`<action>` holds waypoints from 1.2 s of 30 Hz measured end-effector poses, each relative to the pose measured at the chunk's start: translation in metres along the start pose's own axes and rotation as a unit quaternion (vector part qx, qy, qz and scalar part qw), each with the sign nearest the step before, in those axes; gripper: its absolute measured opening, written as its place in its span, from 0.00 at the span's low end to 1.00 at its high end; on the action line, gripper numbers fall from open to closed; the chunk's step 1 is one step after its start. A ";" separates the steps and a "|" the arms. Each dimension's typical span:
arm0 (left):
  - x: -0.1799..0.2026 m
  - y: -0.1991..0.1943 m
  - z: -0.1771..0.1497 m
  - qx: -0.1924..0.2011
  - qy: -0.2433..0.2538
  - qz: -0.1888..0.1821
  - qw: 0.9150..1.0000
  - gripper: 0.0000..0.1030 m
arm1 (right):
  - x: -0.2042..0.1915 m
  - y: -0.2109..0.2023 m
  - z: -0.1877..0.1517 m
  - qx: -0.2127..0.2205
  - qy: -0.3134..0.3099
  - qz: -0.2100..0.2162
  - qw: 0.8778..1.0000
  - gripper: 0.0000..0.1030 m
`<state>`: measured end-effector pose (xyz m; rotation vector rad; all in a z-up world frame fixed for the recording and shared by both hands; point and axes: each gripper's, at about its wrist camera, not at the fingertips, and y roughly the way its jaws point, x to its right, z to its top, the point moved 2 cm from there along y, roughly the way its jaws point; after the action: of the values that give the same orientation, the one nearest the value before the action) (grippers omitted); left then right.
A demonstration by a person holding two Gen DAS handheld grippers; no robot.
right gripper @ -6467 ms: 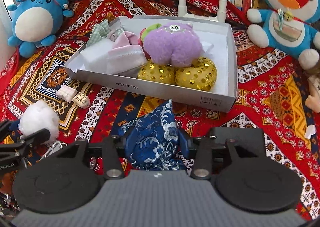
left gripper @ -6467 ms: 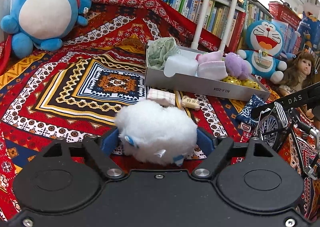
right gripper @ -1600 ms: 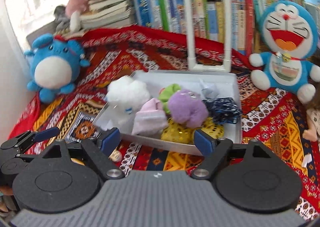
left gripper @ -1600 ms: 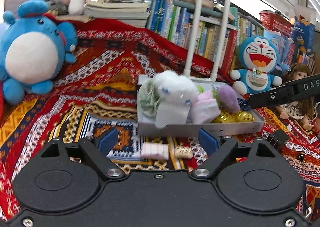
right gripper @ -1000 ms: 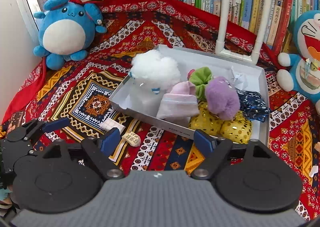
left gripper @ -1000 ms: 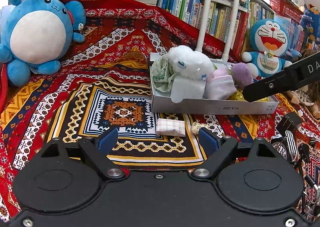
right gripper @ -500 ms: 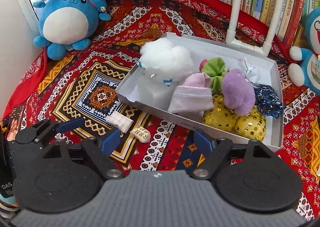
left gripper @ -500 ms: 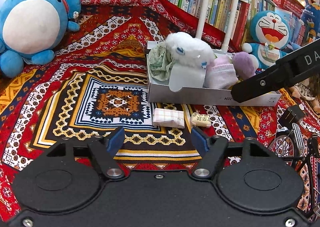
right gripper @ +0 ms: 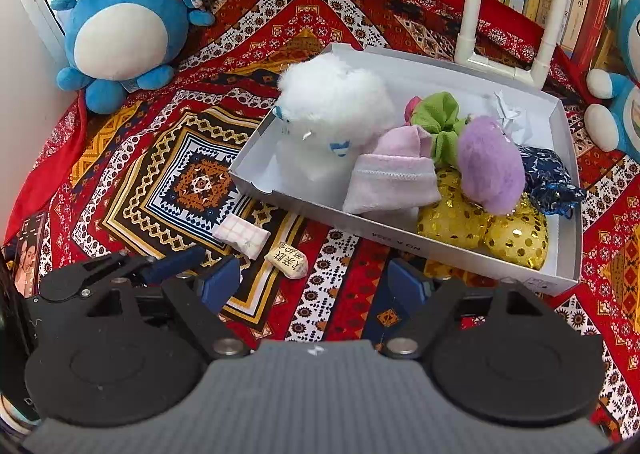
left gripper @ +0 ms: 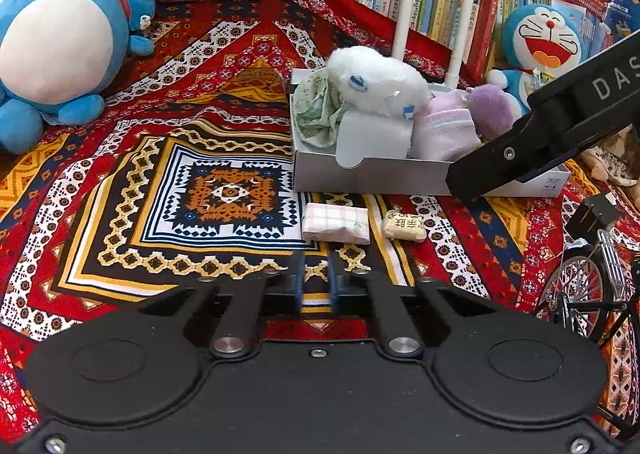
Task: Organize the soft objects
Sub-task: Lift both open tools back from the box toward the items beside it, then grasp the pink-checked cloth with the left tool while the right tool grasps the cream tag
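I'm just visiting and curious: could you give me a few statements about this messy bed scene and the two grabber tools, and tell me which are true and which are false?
1. The white fluffy plush sits in the grey box. True.
2. The left gripper is clamped on the checked pouch. False: its jaws are closed on nothing, and the pouch lies on the blanket beyond them.
3. The right gripper has its jaws wide apart with nothing between them. True.
4. The blue patterned pouch lies on the blanket outside the box. False: it is inside the box, beside the purple plush.
5. The big blue round plush is in the box. False: it sits on the blanket, apart from the box.
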<state>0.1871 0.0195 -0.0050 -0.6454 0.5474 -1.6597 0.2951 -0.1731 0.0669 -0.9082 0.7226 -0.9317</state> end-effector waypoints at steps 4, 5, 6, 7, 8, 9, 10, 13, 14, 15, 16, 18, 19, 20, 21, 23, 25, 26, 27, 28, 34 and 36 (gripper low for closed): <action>-0.004 -0.005 -0.001 -0.001 -0.009 -0.005 1.000 0.06 | -0.002 0.004 0.000 -0.005 0.000 -0.002 1.000 0.86; -0.005 -0.007 -0.002 0.000 -0.010 -0.005 1.000 0.06 | -0.002 0.005 0.000 -0.007 0.001 -0.002 1.000 0.86; -0.006 -0.008 -0.003 0.000 -0.009 -0.006 1.000 0.06 | -0.002 0.007 0.000 -0.010 0.002 -0.001 1.000 0.86; -0.006 -0.010 -0.003 0.001 -0.009 -0.008 1.000 0.06 | -0.003 0.008 0.000 -0.013 0.004 0.000 1.000 0.86; -0.006 -0.012 -0.005 0.001 -0.009 -0.008 1.000 0.05 | -0.004 0.010 0.000 -0.017 0.007 0.002 1.000 0.86; -0.006 -0.013 -0.006 0.000 -0.011 -0.010 1.000 0.05 | -0.004 0.011 0.000 -0.023 0.010 0.004 1.000 0.86; -0.006 -0.015 -0.008 0.000 -0.011 -0.013 1.000 0.05 | -0.006 0.013 0.000 -0.029 0.012 0.007 0.999 0.86; -0.003 -0.018 -0.011 0.007 -0.008 -0.023 1.000 0.05 | -0.010 0.015 0.001 -0.036 0.013 0.006 0.999 0.86; -0.002 -0.018 -0.011 0.012 -0.006 -0.022 1.000 0.06 | -0.012 0.016 0.002 -0.035 0.011 0.002 0.999 0.86; -0.001 -0.018 -0.010 0.015 -0.003 -0.023 1.000 0.08 | -0.013 0.016 0.003 -0.035 0.009 -0.003 0.999 0.86; 0.000 -0.018 -0.009 0.019 -0.001 -0.023 1.000 0.10 | -0.014 0.017 0.005 -0.036 0.009 -0.006 0.999 0.86; 0.002 -0.016 -0.005 0.026 -0.001 -0.023 0.999 0.12 | -0.013 0.018 0.007 -0.043 0.016 -0.007 0.999 0.85; 0.002 -0.014 -0.003 0.029 0.000 -0.024 0.999 0.15 | -0.012 0.020 0.008 -0.047 0.020 -0.005 0.999 0.82; 0.003 -0.011 -0.001 0.030 0.001 -0.025 0.999 0.23 | -0.011 0.021 0.009 -0.052 0.025 -0.004 0.998 0.78; 0.003 -0.008 0.002 0.031 0.001 -0.027 0.999 0.34 | -0.010 0.023 0.009 -0.057 0.031 -0.003 0.998 0.77; 0.003 -0.001 0.005 0.030 -0.003 -0.026 0.999 0.39 | -0.008 0.026 0.010 -0.064 0.044 -0.004 0.997 0.75; 0.005 0.005 0.008 0.028 0.005 -0.029 0.999 0.39 | -0.007 0.027 0.010 -0.065 0.051 -0.005 0.997 0.75; 0.006 0.007 0.008 0.029 0.010 -0.028 0.999 0.39 | -0.007 0.027 0.010 -0.064 0.052 -0.006 0.997 0.75; 0.008 0.010 0.009 0.030 0.015 -0.021 0.999 0.39 | -0.006 0.026 0.009 -0.064 0.053 -0.006 0.997 0.75; 0.009 0.013 0.010 0.029 0.018 -0.016 0.999 0.39 | -0.006 0.026 0.010 -0.063 0.053 -0.007 0.997 0.75; 0.008 0.019 0.008 0.020 0.014 -0.010 1.000 0.35 | -0.002 0.023 0.011 -0.057 0.062 -0.009 0.996 0.75; 0.006 0.014 0.006 0.018 0.012 -0.009 1.000 0.35 | 0.000 0.024 0.012 -0.060 0.066 -0.007 0.996 0.75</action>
<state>0.2003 0.0108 -0.0094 -0.6057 0.5293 -1.6922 0.3131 -0.1619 0.0510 -0.9646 0.8940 -0.9741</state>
